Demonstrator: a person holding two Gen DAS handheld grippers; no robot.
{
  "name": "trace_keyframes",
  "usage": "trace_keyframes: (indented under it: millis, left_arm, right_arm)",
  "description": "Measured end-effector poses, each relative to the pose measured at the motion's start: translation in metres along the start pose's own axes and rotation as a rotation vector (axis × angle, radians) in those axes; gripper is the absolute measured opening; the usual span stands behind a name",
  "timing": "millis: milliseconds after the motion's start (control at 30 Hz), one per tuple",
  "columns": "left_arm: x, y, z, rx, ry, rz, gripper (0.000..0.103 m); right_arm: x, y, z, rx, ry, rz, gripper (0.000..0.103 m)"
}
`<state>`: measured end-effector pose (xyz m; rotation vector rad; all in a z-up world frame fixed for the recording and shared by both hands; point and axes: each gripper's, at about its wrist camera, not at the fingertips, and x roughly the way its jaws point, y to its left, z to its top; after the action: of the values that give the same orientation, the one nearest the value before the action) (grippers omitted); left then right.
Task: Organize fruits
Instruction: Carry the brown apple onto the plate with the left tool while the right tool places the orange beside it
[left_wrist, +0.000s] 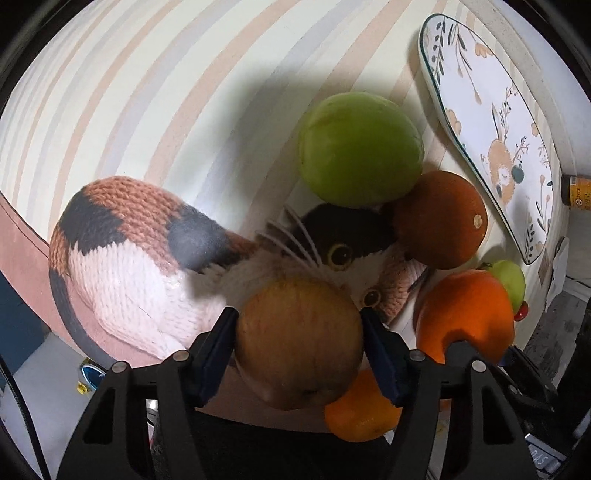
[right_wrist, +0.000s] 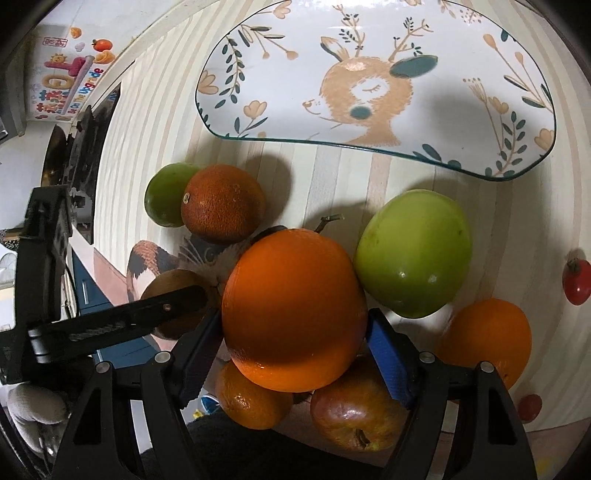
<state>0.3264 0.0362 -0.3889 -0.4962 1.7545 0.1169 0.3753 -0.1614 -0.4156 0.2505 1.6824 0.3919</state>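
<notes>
My left gripper (left_wrist: 297, 317) is shut on a russet yellow-brown apple (left_wrist: 299, 339), with both blue pads pressed on its sides, just above a knitted toy cat (left_wrist: 122, 266). My right gripper (right_wrist: 294, 314) is shut on a large bright orange (right_wrist: 291, 306), held over the pile. The deer-patterned plate (right_wrist: 280, 139) lies beyond it with nothing on it. On the striped cloth lie a big green apple (right_wrist: 413, 254), a dark orange (right_wrist: 221, 203), a smaller green fruit (right_wrist: 162, 199), another orange (right_wrist: 487, 336), a red apple (right_wrist: 354, 410) and a small mandarin (right_wrist: 251, 398).
Two cherry tomatoes (right_wrist: 576, 282) (right_wrist: 530, 406) lie at the right of the cloth. In the left wrist view a large green apple (left_wrist: 358, 151) and the dark orange (left_wrist: 439, 218) crowd the cat's head. The table's front edge runs close below both grippers.
</notes>
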Motion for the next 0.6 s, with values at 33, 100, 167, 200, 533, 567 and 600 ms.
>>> trace_keyframes:
  millis: [33,100,167,200,533,567,600]
  left_arm:
    - [0.000,-0.001,0.000,0.007,-0.013,0.007,0.064]
    - [-0.001,-0.004,-0.001,0.026,-0.037,0.029,0.064]
    - [-0.002,-0.009,-0.003,0.045,-0.052,0.046,0.064]
    - [-0.003,-0.010,-0.004,0.056,-0.059,0.053,0.064]
    - [-0.066,-0.055,-0.007,0.206,-0.200,0.045,0.063]
    - [-0.076,-0.061,-0.005,0.221,-0.217,0.037,0.063]
    - [-0.087,-0.067,0.001,0.237,-0.234,0.030,0.063]
  right_arm:
    - [0.001,0.000,0.000,0.002,-0.002,-0.001,0.080]
    - [0.000,0.003,-0.001,-0.001,-0.006,-0.011,0.080]
    - [0.000,0.006,-0.002,-0.011,-0.017,-0.026,0.080]
    - [-0.001,0.009,-0.004,-0.016,-0.026,-0.036,0.080]
    - [-0.035,0.025,-0.017,0.012,-0.092,-0.013,0.078]
    - [-0.042,0.026,-0.017,0.012,-0.104,-0.006,0.078]
    - [-0.053,0.028,-0.018,0.009,-0.126,0.001,0.078]
